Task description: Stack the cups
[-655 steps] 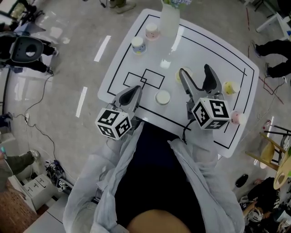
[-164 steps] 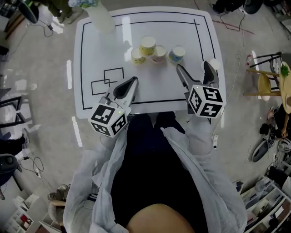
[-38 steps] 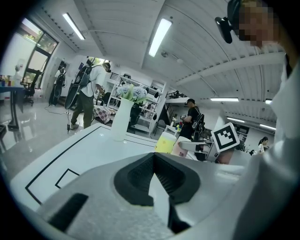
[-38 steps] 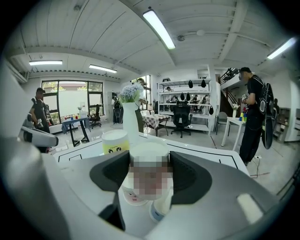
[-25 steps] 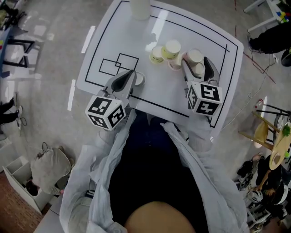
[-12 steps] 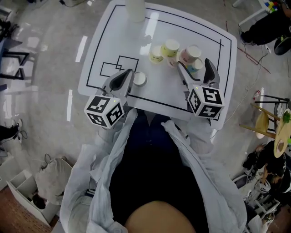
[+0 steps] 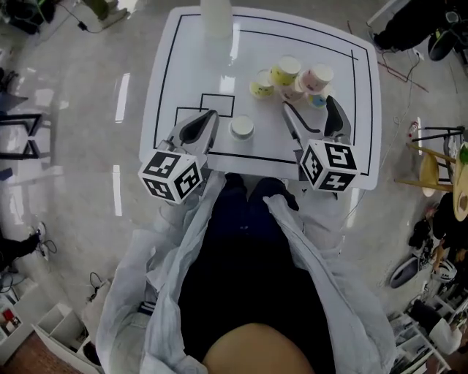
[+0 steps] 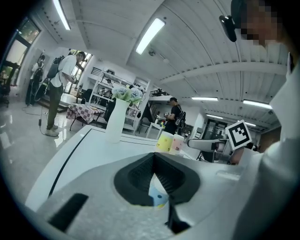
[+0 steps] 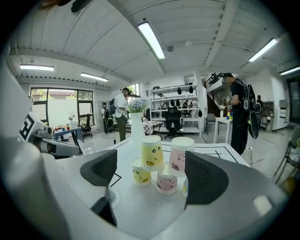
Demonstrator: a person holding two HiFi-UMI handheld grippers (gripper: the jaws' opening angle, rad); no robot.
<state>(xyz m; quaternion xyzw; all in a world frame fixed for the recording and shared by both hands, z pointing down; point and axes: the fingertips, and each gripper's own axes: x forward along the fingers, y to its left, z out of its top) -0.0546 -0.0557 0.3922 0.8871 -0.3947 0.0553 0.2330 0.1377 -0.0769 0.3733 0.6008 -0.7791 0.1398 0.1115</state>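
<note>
On the white table [image 7: 189,66] a cluster of paper cups stands at the far right: a yellow cup [image 7: 262,84], a yellow one raised on top [image 7: 286,71], a pink top cup [image 7: 316,76] and a blue cup [image 7: 319,99]. My right gripper [image 7: 307,107] is open just short of the cluster; its jaws have just been opening and nothing is between them. A lone white cup [image 7: 241,128] stands upside down to the right of my left gripper [image 7: 208,121], which is shut and apart from it. The left gripper view shows that cup [image 8: 157,194] past the closed jaws.
A tall white vase [image 7: 217,18] with flowers stands at the table's far edge. Black lines and a small rectangle [image 7: 217,104] mark the tabletop. A stool [image 7: 428,142] and people's legs are on the floor to the right.
The right gripper has drawn back from the cup cluster with its jaws wider. The left gripper has slid left, away from the lone white cup. The head view has swung round.
</note>
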